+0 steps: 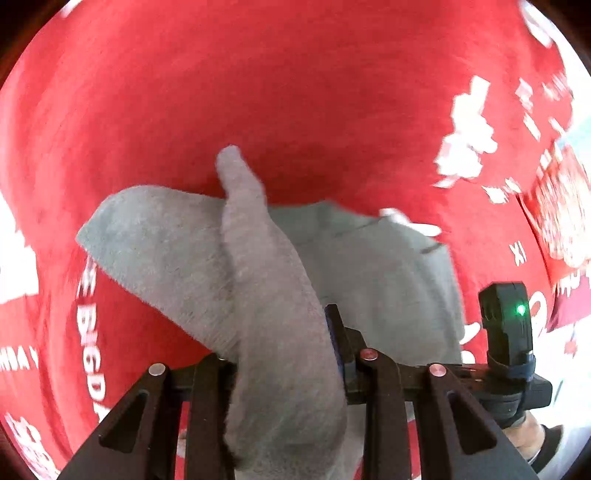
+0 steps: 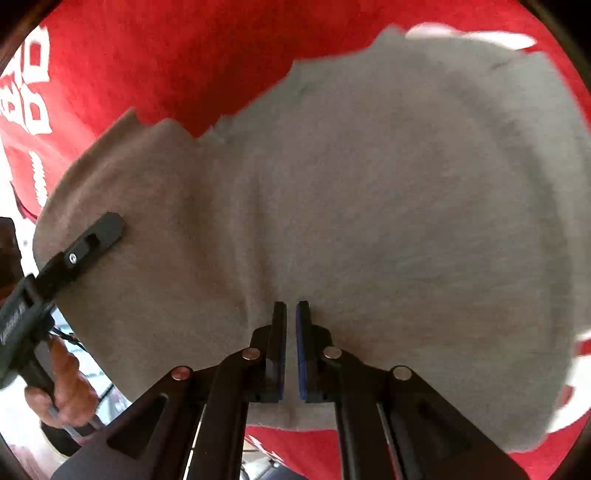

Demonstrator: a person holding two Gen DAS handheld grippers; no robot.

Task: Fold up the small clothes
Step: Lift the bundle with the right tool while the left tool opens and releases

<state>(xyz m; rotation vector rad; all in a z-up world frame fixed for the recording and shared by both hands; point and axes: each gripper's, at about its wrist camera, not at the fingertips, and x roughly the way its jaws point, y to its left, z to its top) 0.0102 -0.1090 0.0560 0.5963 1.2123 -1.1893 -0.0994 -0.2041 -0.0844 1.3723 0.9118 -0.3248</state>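
Observation:
A small grey garment (image 2: pixel 369 221) lies on a red printed cloth (image 2: pixel 184 55). In the left wrist view the grey garment (image 1: pixel 388 277) has one edge lifted into a ridge that runs down between my left gripper's (image 1: pixel 291 369) jaws, which are shut on it. The left gripper also shows in the right wrist view (image 2: pixel 103 229) at the garment's left edge. My right gripper (image 2: pixel 291 310) hovers over the garment's near edge, its jaws a narrow gap apart with nothing between them. The right gripper's body shows in the left wrist view (image 1: pixel 506 325) at the right.
The red cloth (image 1: pixel 258 92) with white lettering covers the whole work surface. A white tag (image 2: pixel 469 35) sits at the garment's far edge. The person's hand (image 2: pixel 62 387) holds the left gripper's handle.

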